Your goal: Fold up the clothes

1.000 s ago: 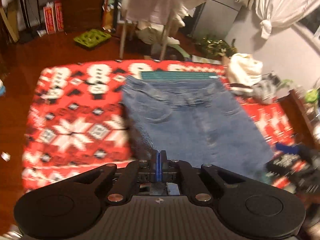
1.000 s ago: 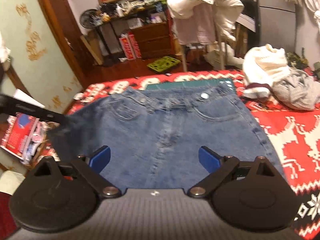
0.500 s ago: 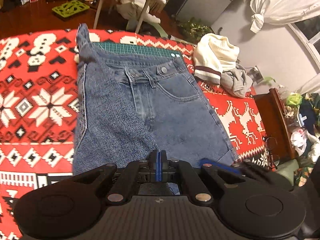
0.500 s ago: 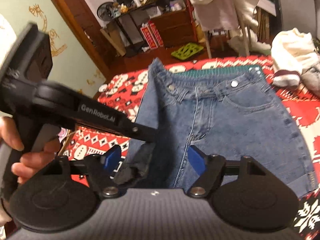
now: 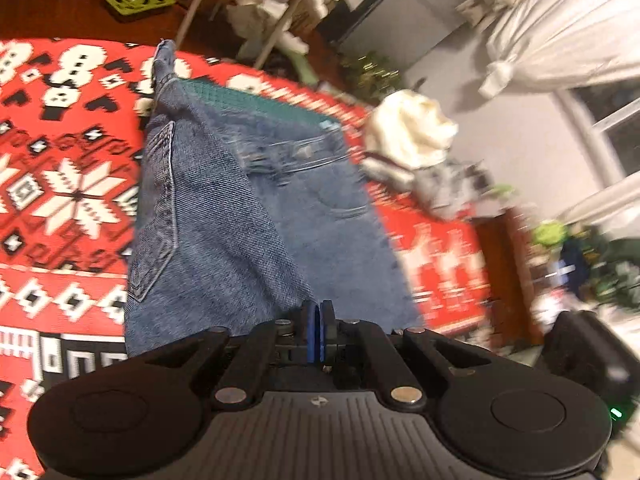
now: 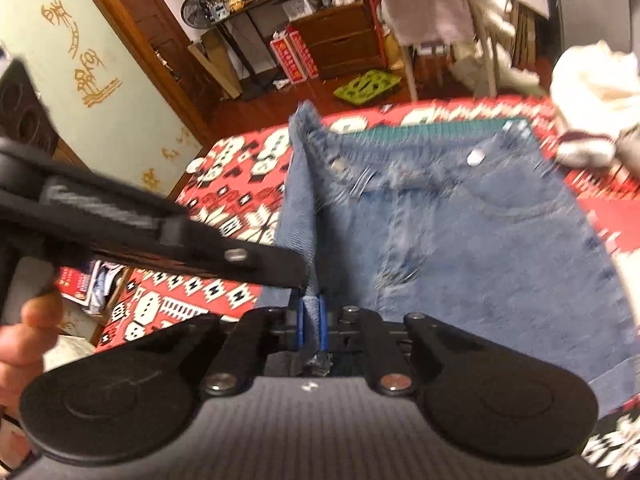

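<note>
Blue denim shorts [image 5: 248,216] lie on a red patterned cloth [image 5: 60,184], waistband at the far end. Their left half is lifted and turned over the right half, so a back pocket [image 5: 156,216] faces up. My left gripper [image 5: 318,320] is shut, with the raised hem running into its pads. In the right wrist view the shorts [image 6: 460,240] fill the middle. My right gripper [image 6: 313,320] is shut on a strip of that raised denim edge. The left gripper [image 6: 298,276] reaches in from the left, its tip just above the right one.
A green cutting mat [image 6: 440,132] shows under the waistband. A cream garment [image 5: 412,132] and a grey one [image 5: 452,188] are piled at the cloth's far right. A hand [image 6: 24,344] holds the left tool. A chair draped in clothes [image 6: 432,8] and a green tray [image 6: 368,86] stand beyond.
The left gripper has carried the shorts' left side up and over toward the right. The right gripper, open before, has shut on the lifted denim edge beside it.
</note>
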The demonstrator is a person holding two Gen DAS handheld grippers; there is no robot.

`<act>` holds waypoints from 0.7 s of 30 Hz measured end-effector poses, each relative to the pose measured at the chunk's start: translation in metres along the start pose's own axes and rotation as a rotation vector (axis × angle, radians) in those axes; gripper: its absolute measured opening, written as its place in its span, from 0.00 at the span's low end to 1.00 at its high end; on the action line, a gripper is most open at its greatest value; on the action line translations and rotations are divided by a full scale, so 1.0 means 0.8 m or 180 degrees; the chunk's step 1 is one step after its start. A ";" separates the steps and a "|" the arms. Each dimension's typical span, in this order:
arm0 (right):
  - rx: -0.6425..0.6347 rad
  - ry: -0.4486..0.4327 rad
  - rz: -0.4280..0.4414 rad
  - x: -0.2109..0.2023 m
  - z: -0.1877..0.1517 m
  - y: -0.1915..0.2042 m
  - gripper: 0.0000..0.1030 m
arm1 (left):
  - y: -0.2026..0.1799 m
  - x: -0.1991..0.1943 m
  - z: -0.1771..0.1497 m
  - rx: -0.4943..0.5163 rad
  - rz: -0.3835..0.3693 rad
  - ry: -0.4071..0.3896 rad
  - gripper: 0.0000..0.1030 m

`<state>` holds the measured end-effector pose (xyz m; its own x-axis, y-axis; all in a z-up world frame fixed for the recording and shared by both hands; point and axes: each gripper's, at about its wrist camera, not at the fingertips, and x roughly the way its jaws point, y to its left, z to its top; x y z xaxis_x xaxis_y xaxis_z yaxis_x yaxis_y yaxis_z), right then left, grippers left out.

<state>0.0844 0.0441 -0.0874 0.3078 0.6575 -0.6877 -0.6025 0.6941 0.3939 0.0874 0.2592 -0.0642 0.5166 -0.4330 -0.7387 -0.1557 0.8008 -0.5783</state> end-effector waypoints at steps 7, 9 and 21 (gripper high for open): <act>0.0088 -0.0273 -0.0234 -0.104 0.027 -0.054 0.07 | -0.008 -0.051 -0.009 0.0118 -0.0262 -0.0180 0.06; 0.0174 -0.0335 -0.0369 -0.131 0.029 -0.082 0.07 | -0.006 -0.053 -0.014 0.0156 -0.0175 -0.0189 0.06; 0.0923 0.0014 -0.0790 -0.108 -0.024 -0.250 0.07 | 0.054 0.045 -0.058 -0.0238 0.0188 0.0329 0.11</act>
<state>0.1643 -0.1571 -0.1183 0.4148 0.4580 -0.7862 -0.2764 0.8867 0.3707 0.0602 0.2593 -0.1317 0.4158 -0.4293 -0.8017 -0.2476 0.7948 -0.5540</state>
